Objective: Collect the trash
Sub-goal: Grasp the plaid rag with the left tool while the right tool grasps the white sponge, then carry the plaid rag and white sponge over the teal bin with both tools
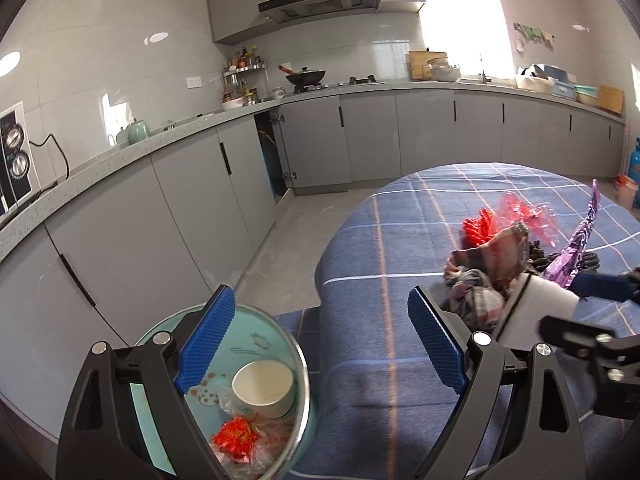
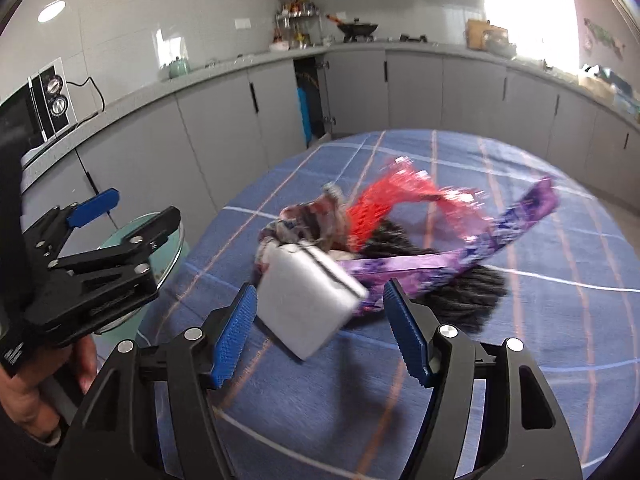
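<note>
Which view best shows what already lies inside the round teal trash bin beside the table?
The left wrist view. It looks down into the round teal trash bin, showing a white paper cup, a red wrapper and clear plastic. The right wrist view catches only part of the bin's rim behind the left gripper; its contents are hidden.

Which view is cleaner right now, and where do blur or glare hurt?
Left wrist view is sharper; its window is blown out. Right wrist view is motion-blurred: the white block and red netting smear, with window glare upper right.
</note>
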The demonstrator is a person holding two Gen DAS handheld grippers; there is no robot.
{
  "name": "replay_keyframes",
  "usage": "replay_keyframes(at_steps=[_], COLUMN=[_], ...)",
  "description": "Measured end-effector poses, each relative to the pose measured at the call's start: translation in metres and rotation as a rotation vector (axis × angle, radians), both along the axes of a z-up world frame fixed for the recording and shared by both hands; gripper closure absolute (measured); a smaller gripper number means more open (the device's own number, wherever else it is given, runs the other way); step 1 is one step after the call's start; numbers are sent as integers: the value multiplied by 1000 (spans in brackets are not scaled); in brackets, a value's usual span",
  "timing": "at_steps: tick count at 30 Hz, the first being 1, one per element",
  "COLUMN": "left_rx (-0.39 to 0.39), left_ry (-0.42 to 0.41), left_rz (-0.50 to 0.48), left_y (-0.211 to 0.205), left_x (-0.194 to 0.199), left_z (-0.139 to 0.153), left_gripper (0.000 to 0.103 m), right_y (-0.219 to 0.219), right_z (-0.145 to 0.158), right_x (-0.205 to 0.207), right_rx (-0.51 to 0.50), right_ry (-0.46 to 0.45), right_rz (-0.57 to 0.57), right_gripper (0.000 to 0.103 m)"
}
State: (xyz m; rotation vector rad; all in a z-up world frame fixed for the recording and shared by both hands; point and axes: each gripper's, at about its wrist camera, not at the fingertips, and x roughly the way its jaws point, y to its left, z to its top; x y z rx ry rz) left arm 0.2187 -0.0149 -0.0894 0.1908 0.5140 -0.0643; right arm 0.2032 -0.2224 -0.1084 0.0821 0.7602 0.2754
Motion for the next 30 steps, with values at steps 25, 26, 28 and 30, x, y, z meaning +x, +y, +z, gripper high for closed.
replay_keyframes(at_steps=[25,26,28,30], left_rx=[35,17,6,2], left_ry=[153,196,229,208], left_rz=[-256,-274,-287,-270], left_y=[-87,-89,-90,-83], left_x=[27,32,35,32], left_z=[-26,-31,-37,-34], left_gripper=[37,53,74,79], right_y=[-64,-64,-64,-61], right_z=[21,19,18,17], right_x=[-52,-52,-53,-53], right_rx=[-48,-47,-48,-54], right_ry=[-126,-131,-139,-148], right_rz=[-106,-108,-110,-110], right_gripper=[82,82,82,82])
